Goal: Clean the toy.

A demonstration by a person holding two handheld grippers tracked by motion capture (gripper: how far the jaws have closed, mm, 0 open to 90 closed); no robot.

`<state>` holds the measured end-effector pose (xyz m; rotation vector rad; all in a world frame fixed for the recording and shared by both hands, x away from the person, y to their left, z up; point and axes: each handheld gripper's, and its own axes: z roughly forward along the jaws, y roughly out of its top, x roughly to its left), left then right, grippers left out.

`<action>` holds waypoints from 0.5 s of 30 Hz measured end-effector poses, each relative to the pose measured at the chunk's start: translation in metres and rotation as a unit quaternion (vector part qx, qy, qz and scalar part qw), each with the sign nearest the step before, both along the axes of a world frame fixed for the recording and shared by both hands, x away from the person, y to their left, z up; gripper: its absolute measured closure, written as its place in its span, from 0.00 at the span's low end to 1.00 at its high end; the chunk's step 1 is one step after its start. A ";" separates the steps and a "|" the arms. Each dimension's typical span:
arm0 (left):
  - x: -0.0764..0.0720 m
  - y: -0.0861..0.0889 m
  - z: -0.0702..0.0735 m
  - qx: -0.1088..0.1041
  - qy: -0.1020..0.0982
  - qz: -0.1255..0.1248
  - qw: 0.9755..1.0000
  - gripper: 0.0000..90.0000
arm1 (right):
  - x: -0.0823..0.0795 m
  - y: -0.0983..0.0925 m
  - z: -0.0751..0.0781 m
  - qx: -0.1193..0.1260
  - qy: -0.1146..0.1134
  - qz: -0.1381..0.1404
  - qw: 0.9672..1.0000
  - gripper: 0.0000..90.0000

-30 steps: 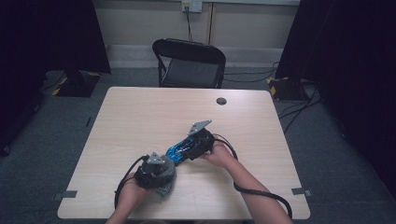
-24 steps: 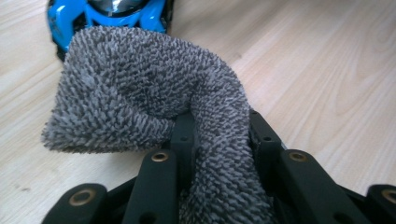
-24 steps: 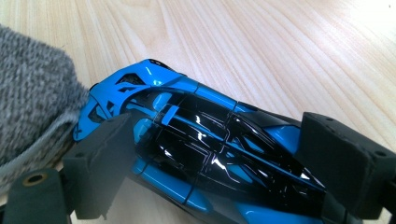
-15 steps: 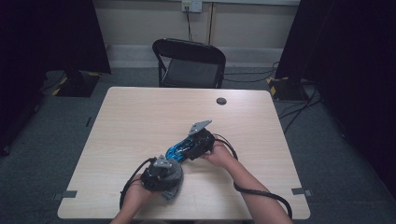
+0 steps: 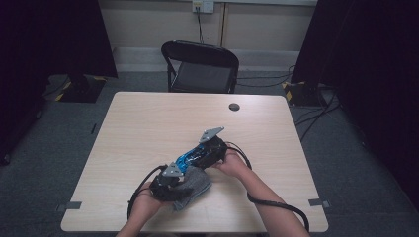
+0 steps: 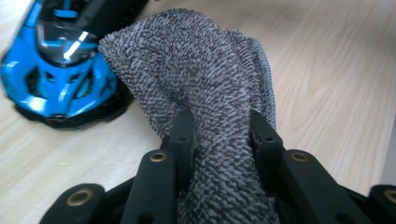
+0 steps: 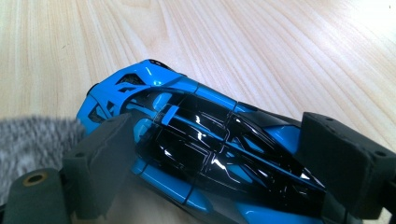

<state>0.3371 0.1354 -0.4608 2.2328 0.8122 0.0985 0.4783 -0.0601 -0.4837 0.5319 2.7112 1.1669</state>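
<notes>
In the high view, the person is working near the counter's front edge: the right gripper is holding a blue toy car flat on the wood, just inside the middle of that edge, while the left gripper is bringing a grey cloth up against the car's near end. A small dark disc is lying well apart, toward the far edge, and a folding chair is standing beyond the counter; no container is sitting on the counter. In the left gripper view, the left gripper is pinching the grey cloth, its fingers sinking into the pile on both sides, and the cloth's free fold is hanging just beside the blue toy car's nose. In the right gripper view, the right gripper is clamping the blue toy car across its body, the fingers pressing on both flanks, with the grey cloth showing blurred at the left edge. To wipe well, the right hand should probably be keeping the car pinned and level, while the left is dragging the loose fold, not the hard fingers, over the glossy shell with light pressure so the car is not sliding out of the grip.
</notes>
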 end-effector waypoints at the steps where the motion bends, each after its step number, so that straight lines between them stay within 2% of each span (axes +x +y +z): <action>1: 0.000 0.002 0.001 -0.001 -0.002 0.003 1.000 0.76 | 0.000 0.000 0.000 0.000 0.000 0.000 1.000 0.13; 12: 0.009 0.032 0.013 -0.005 -0.035 0.041 0.999 0.76 | 0.000 0.000 0.000 0.000 -0.001 0.000 1.000 0.13; 15: 0.015 0.047 0.016 -0.005 -0.044 0.062 0.997 0.76 | 0.000 0.000 0.000 0.000 0.001 -0.001 1.000 0.13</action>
